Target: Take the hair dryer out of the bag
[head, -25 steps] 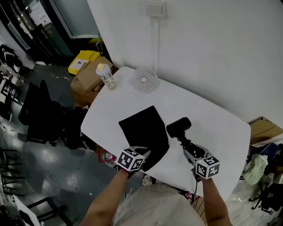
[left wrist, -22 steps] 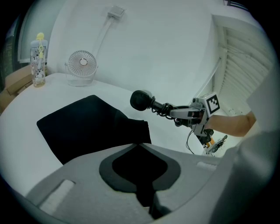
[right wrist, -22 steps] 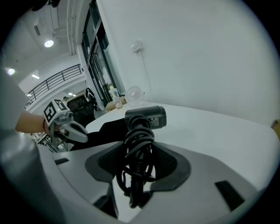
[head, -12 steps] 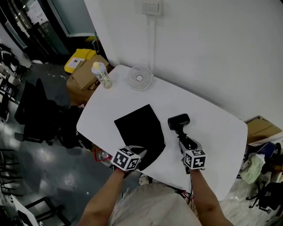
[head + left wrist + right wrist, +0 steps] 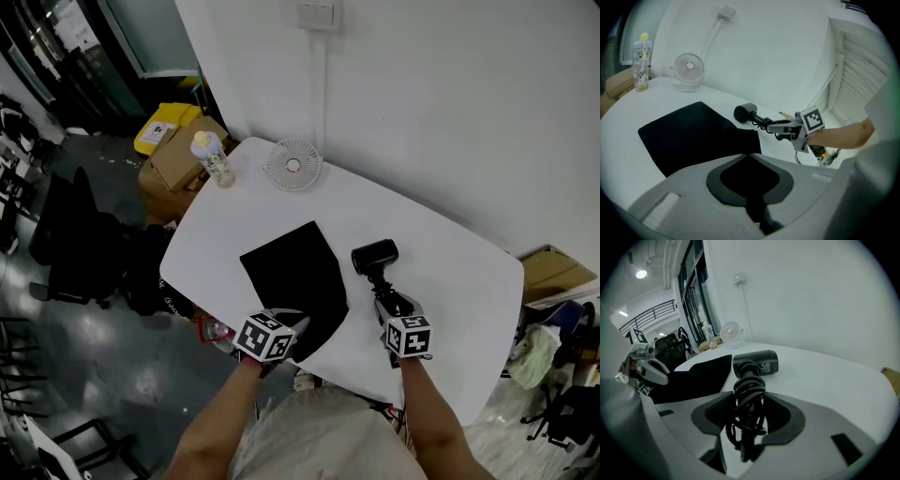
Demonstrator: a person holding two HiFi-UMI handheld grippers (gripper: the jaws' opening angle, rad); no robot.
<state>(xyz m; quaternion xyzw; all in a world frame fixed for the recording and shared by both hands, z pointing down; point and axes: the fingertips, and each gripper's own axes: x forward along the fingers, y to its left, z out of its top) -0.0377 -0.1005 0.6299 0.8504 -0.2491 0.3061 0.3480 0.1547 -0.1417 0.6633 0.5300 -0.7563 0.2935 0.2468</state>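
The black hair dryer lies on the white table to the right of the flat black bag, fully outside it. Its cord is wound round the handle. My right gripper is shut on that cord-wrapped handle, with the dryer's head pointing away from me. My left gripper is shut on the bag's near edge, and black cloth fills the gap between its jaws. In the left gripper view the bag spreads ahead, with the dryer and the right gripper beyond its right corner.
A small white desk fan and a bottle stand at the table's far left corner. Cardboard boxes and a yellow bin sit on the floor beyond. A white wall runs behind the table. Chairs stand at the left.
My right gripper has come down with the hair dryer, which now rests on the table beside the bag. The left gripper has stayed on the bag's edge.
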